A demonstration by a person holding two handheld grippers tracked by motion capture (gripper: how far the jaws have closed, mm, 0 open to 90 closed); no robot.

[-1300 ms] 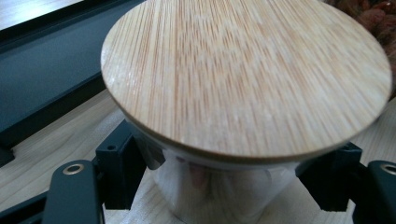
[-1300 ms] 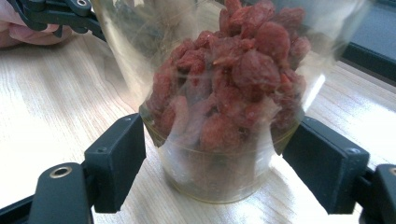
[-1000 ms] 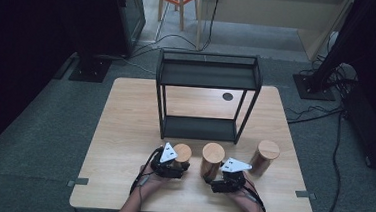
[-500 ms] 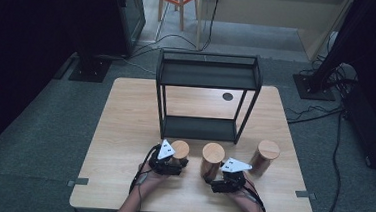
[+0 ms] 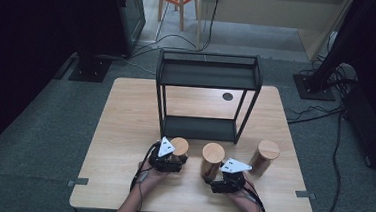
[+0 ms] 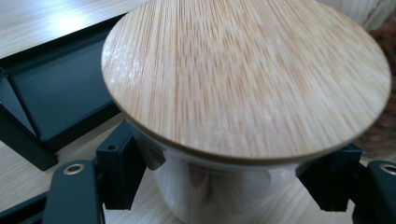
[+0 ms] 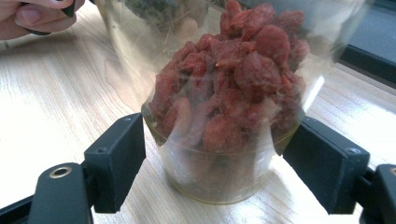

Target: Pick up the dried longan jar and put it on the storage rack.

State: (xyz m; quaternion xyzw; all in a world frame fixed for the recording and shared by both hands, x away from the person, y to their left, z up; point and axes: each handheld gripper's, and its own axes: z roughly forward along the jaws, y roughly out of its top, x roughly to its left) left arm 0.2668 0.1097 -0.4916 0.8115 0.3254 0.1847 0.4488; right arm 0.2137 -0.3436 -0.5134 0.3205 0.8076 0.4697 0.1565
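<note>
Left tongs [image 6: 219,186] straddle the left jar [image 6: 224,140], jaws set wide either side of its glass wall with a gap on each side; I cannot confirm contact. This jar's bamboo lid [image 6: 247,79] sits flat just above the jaws, hiding the contents from me. Right tongs [image 7: 215,172] likewise bracket the middle jar [image 7: 224,140], jaws wide and standing just off the glass near its base. That jar is packed with red dried fruit [image 7: 233,84]. From above, I see both jars just ahead of their tongs. A third jar [image 5: 264,157], lid on, stands beyond the right tongs on their outer side, contents too small to tell. Past all three jars, a black two-tier rack [image 5: 207,75] stands on the wooden table [image 5: 124,126].
</note>
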